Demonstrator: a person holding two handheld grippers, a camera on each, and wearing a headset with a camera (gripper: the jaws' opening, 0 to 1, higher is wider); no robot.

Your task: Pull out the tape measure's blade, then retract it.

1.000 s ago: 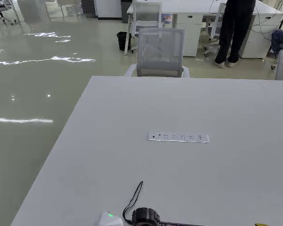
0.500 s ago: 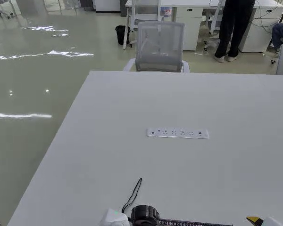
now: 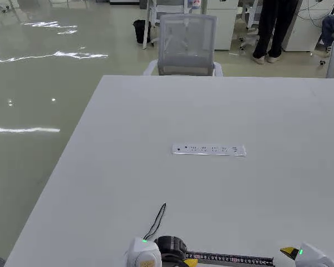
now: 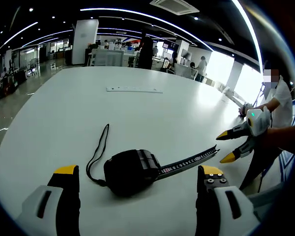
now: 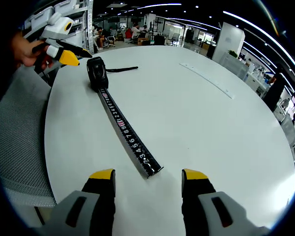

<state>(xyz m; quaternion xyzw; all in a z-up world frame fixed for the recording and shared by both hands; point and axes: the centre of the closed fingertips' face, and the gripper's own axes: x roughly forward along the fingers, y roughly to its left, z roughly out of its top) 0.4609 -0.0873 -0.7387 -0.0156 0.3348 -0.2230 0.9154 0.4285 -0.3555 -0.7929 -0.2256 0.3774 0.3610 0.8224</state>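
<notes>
1. Head view. White table [image 3: 128, 167], broad and bare but for a power strip [image 3: 209, 150] mid-table, well apart from the work. Chair [image 3: 187, 44] stands at the far edge. Case [image 3: 171, 246] sits by the near edge, its strap [image 3: 156, 222] trailing toward the far edge. Blade [image 3: 234, 259] is drawn out and lies flat along the near edge.
2. Left gripper view. Left gripper [image 4: 138, 171] has its jaws apart, straddling the case with a gap on each side; nothing is clamped. Case looks hard-shelled and compact, likely dense. Best taken across its flat flanks, clear of the strap.
3. Right gripper view. Right gripper [image 5: 148, 173] has its jaws apart, with the blade tip lying just ahead between them, ungripped. Blade is thin and looks springy. It is probably spring-loaded and may whip back if let go, so pinch the tip and feed it in slowly. Table edge runs close on the person's side; ample room toward the far edge.
</notes>
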